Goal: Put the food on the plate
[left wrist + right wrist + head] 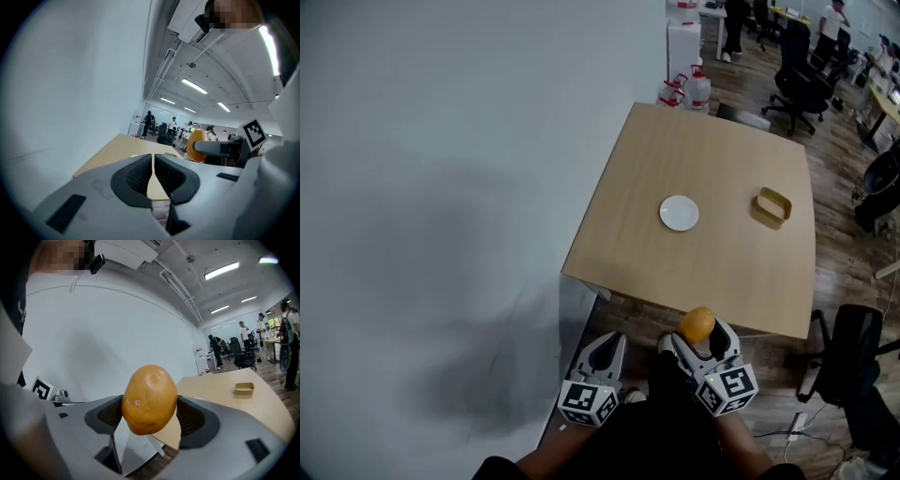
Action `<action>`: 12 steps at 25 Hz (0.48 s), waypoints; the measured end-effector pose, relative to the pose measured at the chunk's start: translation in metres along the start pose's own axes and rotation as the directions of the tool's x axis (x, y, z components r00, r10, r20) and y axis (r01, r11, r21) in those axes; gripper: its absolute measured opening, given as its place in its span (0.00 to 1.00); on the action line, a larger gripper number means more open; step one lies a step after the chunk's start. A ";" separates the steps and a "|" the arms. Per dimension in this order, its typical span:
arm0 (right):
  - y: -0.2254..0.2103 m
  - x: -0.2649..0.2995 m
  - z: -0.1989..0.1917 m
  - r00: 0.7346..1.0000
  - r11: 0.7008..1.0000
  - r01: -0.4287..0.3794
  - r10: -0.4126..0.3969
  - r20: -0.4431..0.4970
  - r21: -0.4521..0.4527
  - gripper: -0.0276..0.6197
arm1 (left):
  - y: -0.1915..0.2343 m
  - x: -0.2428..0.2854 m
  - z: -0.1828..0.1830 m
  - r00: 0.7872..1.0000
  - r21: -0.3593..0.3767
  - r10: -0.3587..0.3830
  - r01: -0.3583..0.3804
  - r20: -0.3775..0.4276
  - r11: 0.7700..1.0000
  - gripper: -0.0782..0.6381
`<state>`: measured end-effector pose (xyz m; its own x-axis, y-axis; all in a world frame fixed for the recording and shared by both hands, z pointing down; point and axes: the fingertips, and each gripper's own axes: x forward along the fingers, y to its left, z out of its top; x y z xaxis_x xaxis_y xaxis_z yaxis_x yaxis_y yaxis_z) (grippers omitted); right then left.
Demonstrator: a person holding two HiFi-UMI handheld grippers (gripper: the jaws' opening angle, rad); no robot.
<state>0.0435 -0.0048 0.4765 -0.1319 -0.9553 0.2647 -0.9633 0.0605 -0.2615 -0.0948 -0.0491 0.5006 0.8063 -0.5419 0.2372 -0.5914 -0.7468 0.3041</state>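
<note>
1. Pale wooden bench (712,272) stands against a white wall (441,187) in an open office, and I hold both grippers at its near side.
2. My right gripper (701,339) is clenched on a potato (149,399), one jaw pressing each side. I hold the potato in the air by the bench's near edge, well apart from the plate.
3. My left gripper (153,174) is closed jaw against jaw with nothing between, and it hangs just left of the right one.
4. A round white plate (679,213) lies near the bench's middle, its whole face showing white.
5. A small yellow rectangular tray (773,207) sits to the plate's right, apart from it. Only its own yellow shows inside.
</note>
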 end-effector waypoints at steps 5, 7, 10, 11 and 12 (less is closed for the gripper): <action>-0.054 0.034 0.007 0.999 1.000 -0.016 0.017 -0.051 0.012 0.65 | 0.003 0.049 0.014 0.999 -0.008 0.048 -0.048 -0.010 0.999 0.15; -0.076 0.053 0.005 0.995 0.999 -0.039 0.041 -0.095 0.030 0.65 | 0.003 0.071 0.020 0.998 -0.007 0.062 -0.062 -0.006 0.998 0.15; -0.106 0.077 0.007 0.986 0.995 -0.065 0.075 -0.148 0.072 0.65 | 0.002 0.103 0.024 0.997 -0.007 0.075 -0.076 -0.010 0.997 0.15; -0.114 0.085 0.011 0.985 0.995 -0.070 0.081 -0.150 0.074 0.65 | 0.001 0.111 0.025 0.997 -0.006 0.080 -0.080 -0.014 0.997 0.15; -0.121 0.091 0.015 0.985 0.994 -0.077 0.087 -0.150 0.072 0.65 | 0.000 0.119 0.027 0.996 -0.005 0.085 -0.085 -0.014 0.996 0.15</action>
<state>0.1515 -0.1038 0.5185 -0.2489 -0.8921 0.3772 -0.9310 0.1130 -0.3472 0.0011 -0.1239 0.5043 0.7526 -0.5981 0.2755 -0.6582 -0.6960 0.2868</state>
